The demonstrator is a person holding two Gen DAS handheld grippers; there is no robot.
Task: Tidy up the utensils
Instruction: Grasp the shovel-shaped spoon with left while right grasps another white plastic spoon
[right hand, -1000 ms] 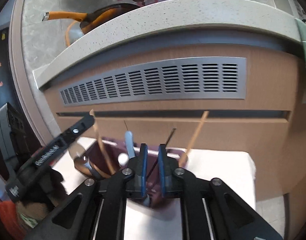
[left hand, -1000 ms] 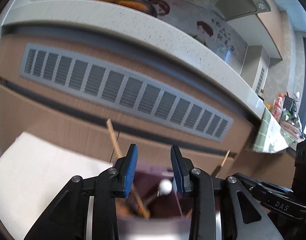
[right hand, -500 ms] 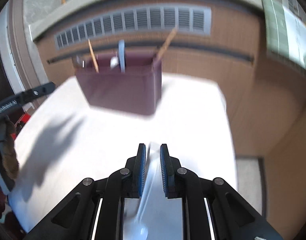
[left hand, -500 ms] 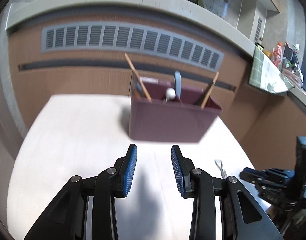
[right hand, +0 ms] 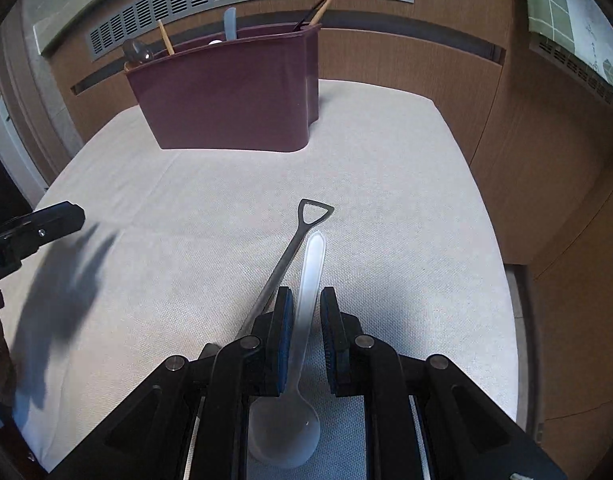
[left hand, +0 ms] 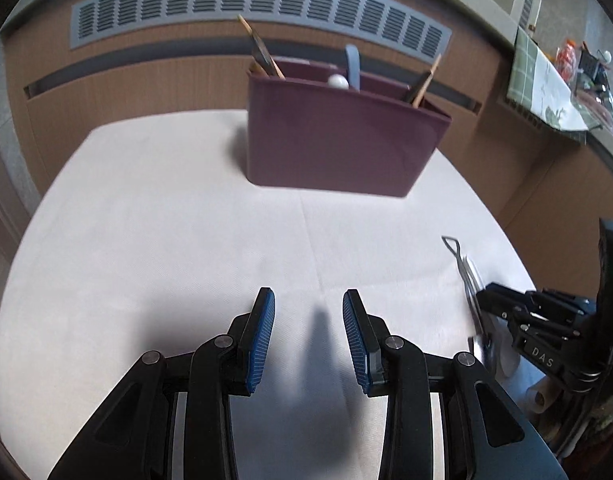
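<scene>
Right gripper [right hand: 305,332] stands with jaws apart around the translucent spoon [right hand: 302,320] on the table [right hand: 386,184], so closing may also catch the touching metal spoon [right hand: 284,260].

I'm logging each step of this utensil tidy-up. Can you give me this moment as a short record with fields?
surface: table under a white cloth
holder: maroon utensil caddy, upright at the far side, chopsticks and spoons standing in it
loose utensils: translucent plastic spoon and metal spoon, side by side on the cloth
right gripper: jaws astride the plastic spoon's handle, not pressing
left gripper: open, empty
</scene>
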